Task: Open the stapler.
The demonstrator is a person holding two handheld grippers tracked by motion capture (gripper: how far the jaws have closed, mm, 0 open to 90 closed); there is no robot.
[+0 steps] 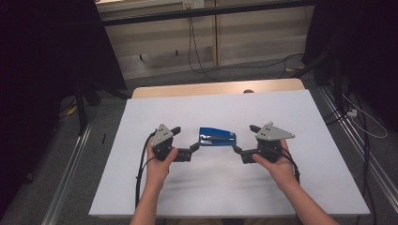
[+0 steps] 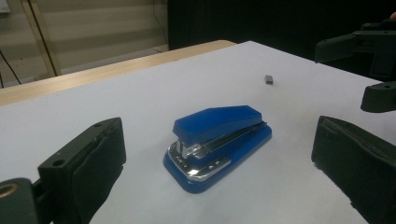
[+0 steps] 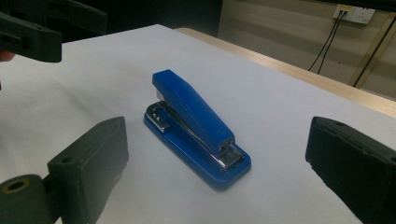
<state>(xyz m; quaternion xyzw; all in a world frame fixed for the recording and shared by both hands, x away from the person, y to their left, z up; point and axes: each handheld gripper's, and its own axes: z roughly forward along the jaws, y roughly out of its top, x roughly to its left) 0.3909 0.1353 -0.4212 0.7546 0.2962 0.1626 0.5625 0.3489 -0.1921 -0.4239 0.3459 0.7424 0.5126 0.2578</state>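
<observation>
Both grippers are squared up on the blue stapler [image 1: 217, 137] now, one at each end of it. It lies flat on the white table cover [image 1: 281, 187], right in the gap between the two tools.

The left gripper [image 1: 195, 147] has its jaws spread wide, nothing between them, and in its own view the stapler [image 2: 217, 145] sits just ahead and dead centre, stapling mouth turned toward the jaws. The right gripper [image 1: 237, 150] is likewise wide apart and empty; looking along it, the stapler [image 3: 196, 127] lies just in front at a slant, its hinge end nearer the jaws.

Beyond the stapler from the left gripper lies a small grey bit [image 2: 269, 80], possibly a clip of staples; too small to say, and well clear.

To my eye, this is the approach to a two-ended grasp. Doing it well means bringing the jaws down level with the base, not just the sprung top arm, since pinching the arm alone would likely rock it on its hinge. The slant relative to the right gripper suggests turning that hand first so the pads meet the long flat sides squarely. I'd close one side at a time, so the stapler doesn't skate on that smooth sheet.
</observation>
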